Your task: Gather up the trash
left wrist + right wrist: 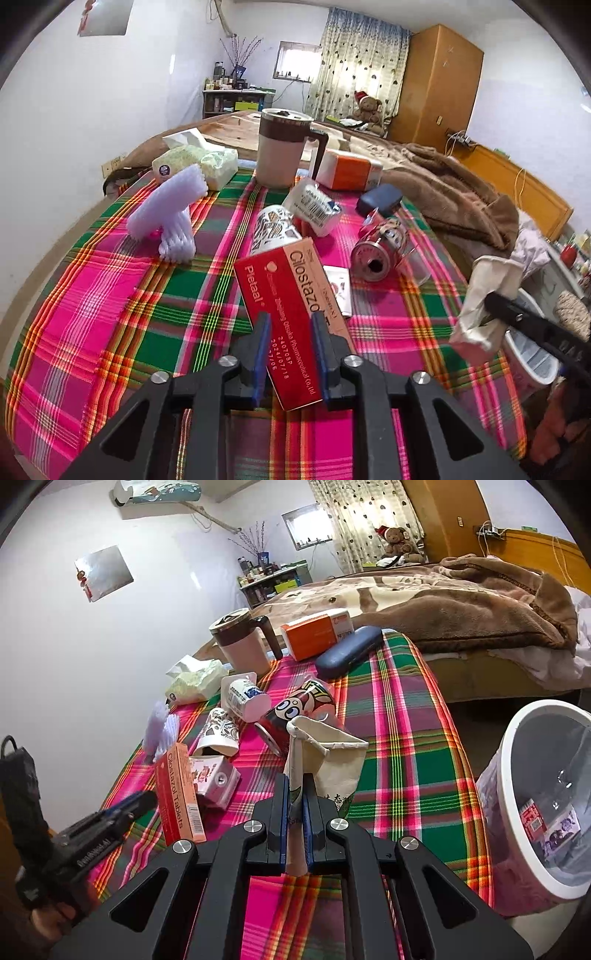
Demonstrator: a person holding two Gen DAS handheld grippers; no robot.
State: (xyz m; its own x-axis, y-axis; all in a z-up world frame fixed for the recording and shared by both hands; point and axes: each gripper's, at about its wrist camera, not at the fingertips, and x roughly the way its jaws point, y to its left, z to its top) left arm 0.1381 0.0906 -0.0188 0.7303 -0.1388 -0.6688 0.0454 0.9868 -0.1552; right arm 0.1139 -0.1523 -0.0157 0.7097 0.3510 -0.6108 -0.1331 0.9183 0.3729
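Observation:
A red Cilostazol box (277,291) lies tilted on the plaid tablecloth (110,295). It shows between the partly spread fingers of my left gripper (291,321), and the pads do not clearly press on it. My right gripper (295,805) is shut on a flattened beige paper cup (325,753), held above the cloth; the same cup (487,295) shows at the right edge of the left wrist view. Loose on the cloth are a red can (376,247), a patterned paper cup (273,229), a white tub (314,206), white foam netting (166,210) and a small carton (212,779).
A white bin (517,734) with a liner and some wrappers inside stands off the table's right side. At the table's back are a lidded mug (277,151), a tissue pack (195,162), an orange box (347,170) and a blue case (380,199). A bed with a brown blanket (461,602) lies beyond.

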